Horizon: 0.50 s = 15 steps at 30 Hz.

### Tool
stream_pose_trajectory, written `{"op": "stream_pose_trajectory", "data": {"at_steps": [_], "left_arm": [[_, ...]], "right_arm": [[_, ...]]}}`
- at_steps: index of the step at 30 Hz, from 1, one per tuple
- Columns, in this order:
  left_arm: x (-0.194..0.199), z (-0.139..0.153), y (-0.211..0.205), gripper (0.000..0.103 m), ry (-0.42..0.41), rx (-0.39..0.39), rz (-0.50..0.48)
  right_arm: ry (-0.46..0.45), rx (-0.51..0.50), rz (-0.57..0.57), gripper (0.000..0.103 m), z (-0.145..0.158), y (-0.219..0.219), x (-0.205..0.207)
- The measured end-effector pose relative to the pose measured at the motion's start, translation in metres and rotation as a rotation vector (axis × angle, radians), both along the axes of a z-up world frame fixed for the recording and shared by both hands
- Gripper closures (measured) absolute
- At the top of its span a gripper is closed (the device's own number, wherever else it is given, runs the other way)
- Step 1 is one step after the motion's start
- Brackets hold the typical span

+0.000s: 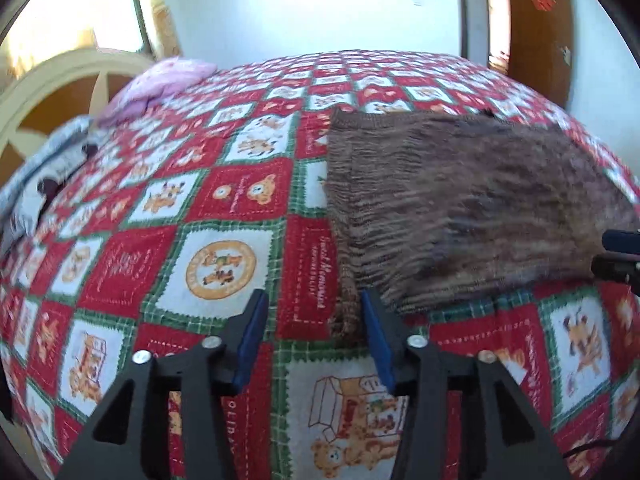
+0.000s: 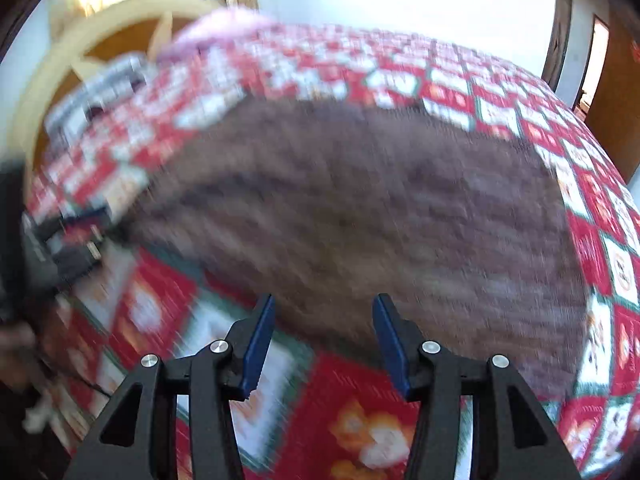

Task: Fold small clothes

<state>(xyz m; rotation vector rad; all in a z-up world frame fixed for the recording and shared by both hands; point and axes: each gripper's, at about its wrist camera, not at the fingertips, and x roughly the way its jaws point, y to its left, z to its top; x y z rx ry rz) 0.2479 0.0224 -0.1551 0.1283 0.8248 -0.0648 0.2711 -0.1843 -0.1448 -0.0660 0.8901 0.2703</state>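
A brown knitted garment (image 1: pixel 460 208) lies flat on the bed's red, green and white teddy-bear quilt (image 1: pixel 224 248), toward the right side in the left wrist view, with a narrow strip of it trailing down toward the camera. The left claw (image 1: pixel 314 338) stands wide with nothing between its blue pads, its right pad just beside that strip, while the right claw (image 2: pixel 323 342), in a blurred picture, is also wide and empty at the garment's near edge. A pink pillow (image 1: pixel 160 80) and a grey cloth (image 1: pixel 48 160) lie near the cream headboard (image 1: pixel 52 80).
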Motion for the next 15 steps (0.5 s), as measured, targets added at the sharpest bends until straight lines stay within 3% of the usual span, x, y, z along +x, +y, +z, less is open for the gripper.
{"op": "stream_pose_trajectory", "data": {"at_steps": [3, 6, 7, 9, 11, 15], "left_arm": [[0.003, 0.001, 0.011, 0.039, 0.019, -0.068, 0.05], [0.003, -0.001, 0.014, 0.034, 0.028, -0.074, 0.059], [0.001, -0.002, 0.014, 0.034, 0.033, -0.078, 0.049], [-0.004, -0.004, 0.016, 0.033, 0.036, -0.079, 0.04], [-0.009, -0.006, 0.02, 0.031, 0.045, -0.086, 0.032], [-0.013, -0.01, 0.031, 0.031, 0.065, -0.107, 0.035]], "right_arm": [[-0.049, 0.014, 0.026, 0.051, 0.009, 0.022, 0.02], [-0.028, 0.044, 0.045, 0.051, 0.002, 0.043, 0.046], [0.003, 0.061, 0.054, 0.051, -0.004, 0.047, 0.053], [0.153, 0.146, 0.073, 0.055, -0.026, 0.051, 0.065], [0.129, 0.094, 0.095, 0.056, -0.029, 0.058, 0.054], [0.173, 0.072, 0.142, 0.056, -0.034, 0.058, 0.025]]}}
